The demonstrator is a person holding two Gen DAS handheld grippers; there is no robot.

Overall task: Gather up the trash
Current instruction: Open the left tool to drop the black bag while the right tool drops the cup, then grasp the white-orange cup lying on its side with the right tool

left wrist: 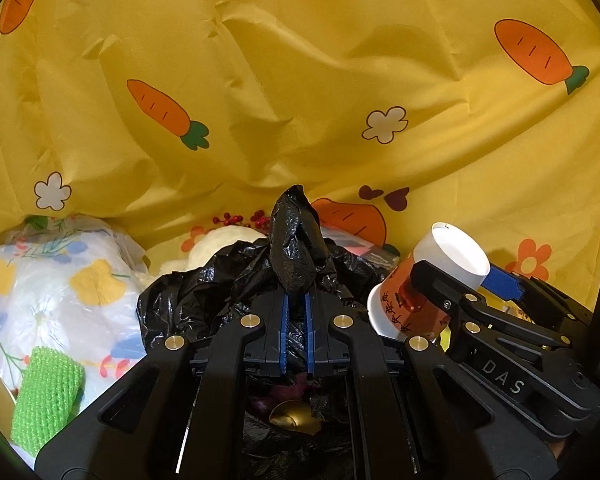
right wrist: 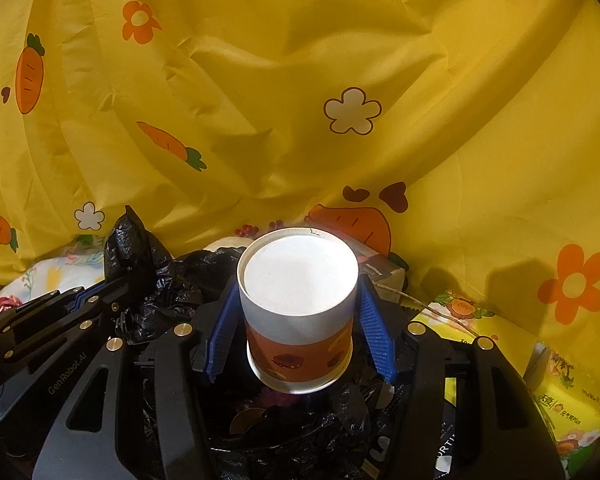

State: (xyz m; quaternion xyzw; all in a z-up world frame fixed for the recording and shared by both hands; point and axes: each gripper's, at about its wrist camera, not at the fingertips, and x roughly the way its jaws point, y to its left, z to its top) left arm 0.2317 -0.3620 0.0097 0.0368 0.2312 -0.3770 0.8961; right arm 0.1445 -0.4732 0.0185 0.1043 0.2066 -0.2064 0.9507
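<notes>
Paper cup (right wrist: 298, 304): clamped between the blue pads of the right claw (right wrist: 298, 320), lying along the fingers with its white base towards the yellow cloth and its rim back towards the claw's palm; it hangs above the open mouth of the black bag.
Right claw: closed on the cup's wall from both sides, pads pressing on it, pointing slightly downward.
Black trash bag (left wrist: 204, 296): directly beneath and ahead of both claws, crumpled, its mouth gaping under the cup; some scraps, including a gold disc, show inside.
Left claw (left wrist: 296, 304): fingers nearly together, pinching a peak of the bag's edge that stands up just past the fingertips; it seems to hold the mouth raised.
Surroundings: a floral plastic bag (left wrist: 52, 280) and a green mesh sleeve (left wrist: 46, 396) lie left of the left claw; yellow carrot-print cloth (left wrist: 300, 80) fills the background.
Step in hand: judging by the layout, dropping the cup into the bag.
Next move: likely lower the cup over the opening, then spread the right fingers while the left keeps the edge up.
</notes>
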